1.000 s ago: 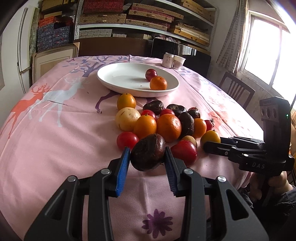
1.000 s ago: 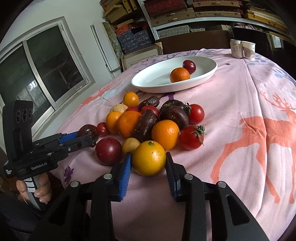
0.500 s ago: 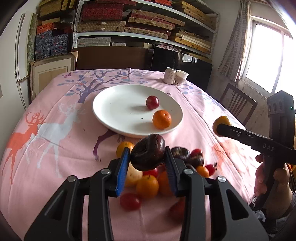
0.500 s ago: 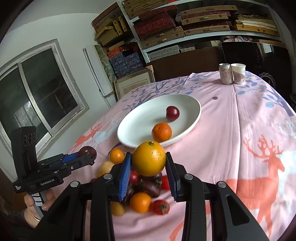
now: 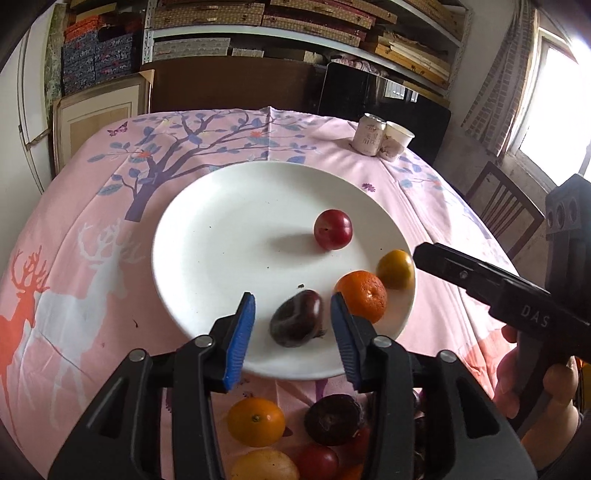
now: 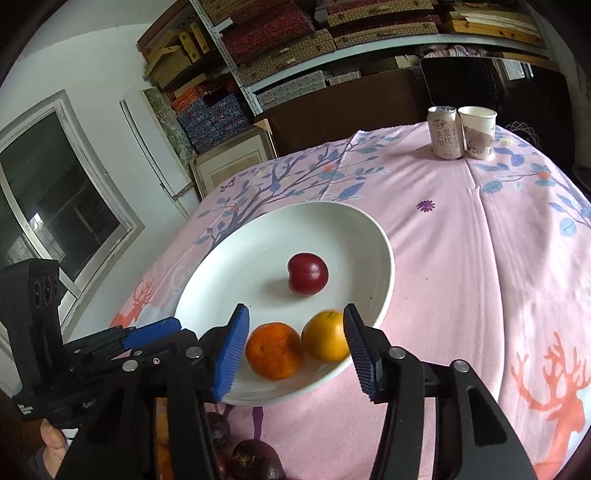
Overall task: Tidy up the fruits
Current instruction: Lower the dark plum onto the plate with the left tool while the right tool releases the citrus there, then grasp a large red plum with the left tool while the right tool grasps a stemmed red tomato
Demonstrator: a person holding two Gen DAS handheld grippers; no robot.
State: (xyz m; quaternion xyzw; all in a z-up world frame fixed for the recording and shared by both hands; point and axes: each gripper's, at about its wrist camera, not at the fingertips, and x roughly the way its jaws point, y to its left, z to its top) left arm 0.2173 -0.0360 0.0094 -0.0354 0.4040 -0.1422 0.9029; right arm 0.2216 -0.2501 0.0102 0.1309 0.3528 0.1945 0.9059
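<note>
My left gripper (image 5: 291,339) stood wide, its blue pads apart over the near rim of the white plate (image 5: 207,236). The dark purple fruit (image 5: 296,323) lay between them on the plate, touching neither pad as far as I could see, its outline a little smeared. My right gripper (image 6: 295,350) was wide as well; the yellow-orange fruit (image 6: 325,340) sat blurred between its pads on the plate's near edge, close to the right pad, and I could not tell whether it touched. Just beside it lay the orange (image 6: 274,350), the two seemingly in contact.

Below my left gripper the remaining fruit pile (image 5: 288,435) showed only in pieces: an orange one, a dark one and some red and yellow ones were half hidden by the gripper's black arms and cut off by the frame's bottom edge. From the right wrist view the left gripper hid the dark purple fruit almost wholly.

Farther in on the plate the red plum (image 5: 332,229) rested alone, well apart from the others. The pink tablecloth (image 6: 461,240) spread beyond, and at the far edge a can (image 6: 445,132) and a paper cup (image 6: 478,132) stood touching. The shelves (image 5: 295,18) behind were cropped at the top.
</note>
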